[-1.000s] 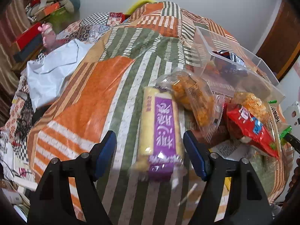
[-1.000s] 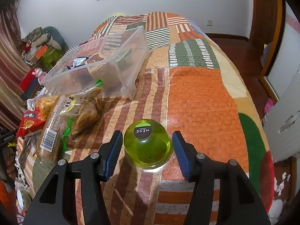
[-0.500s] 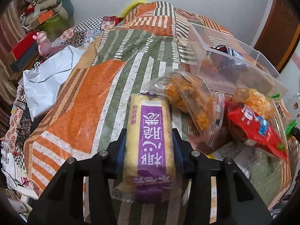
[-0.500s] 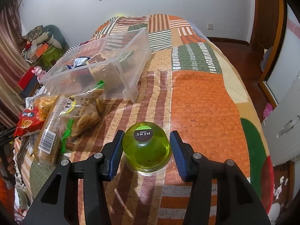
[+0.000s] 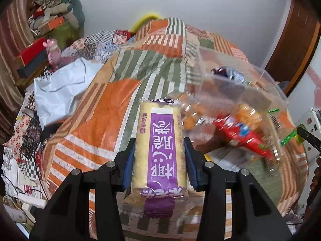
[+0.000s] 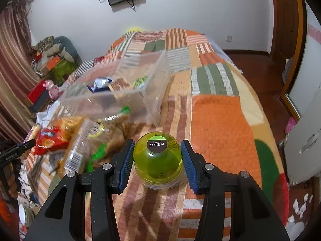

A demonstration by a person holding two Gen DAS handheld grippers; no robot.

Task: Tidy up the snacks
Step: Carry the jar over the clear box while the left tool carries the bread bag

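Left wrist view: the left gripper (image 5: 159, 160) has its blue-padded fingers (image 5: 128, 164) drawn in narrow against both long sides of a yellow snack pack with a purple label (image 5: 160, 148), so the pack is pinched between them. The pack points away from the camera, its far end reaching over the patchwork bed cover (image 5: 100, 124), its near end and crimped seal sticking out below the pads. Just to its right lie a clear bag of orange snacks (image 5: 246, 114) and a red snack packet (image 5: 242, 136), both blurred. Beyond them stands the clear plastic bin (image 5: 250, 84), with a blue-and-white wrapper (image 5: 228, 73) inside. A white paper sheet (image 5: 62, 88) lies on the bed's left side.

In the right wrist view, the right gripper (image 6: 157, 160) brackets a green dome-shaped jelly cup (image 6: 157, 158) with a black round label on top. The left pad (image 6: 125, 162) sits against the cup's side; the right pad appears to meet the other side too, though I cannot tell how firm the contact is. The cup's clear rim is at the bed cover (image 6: 218, 132); whether it rests on it I cannot tell. The clear plastic bin (image 6: 152, 92) stands further back to the left, with wrapped snacks inside, and a heap of snack bags (image 6: 84, 140) lies left of the cup.
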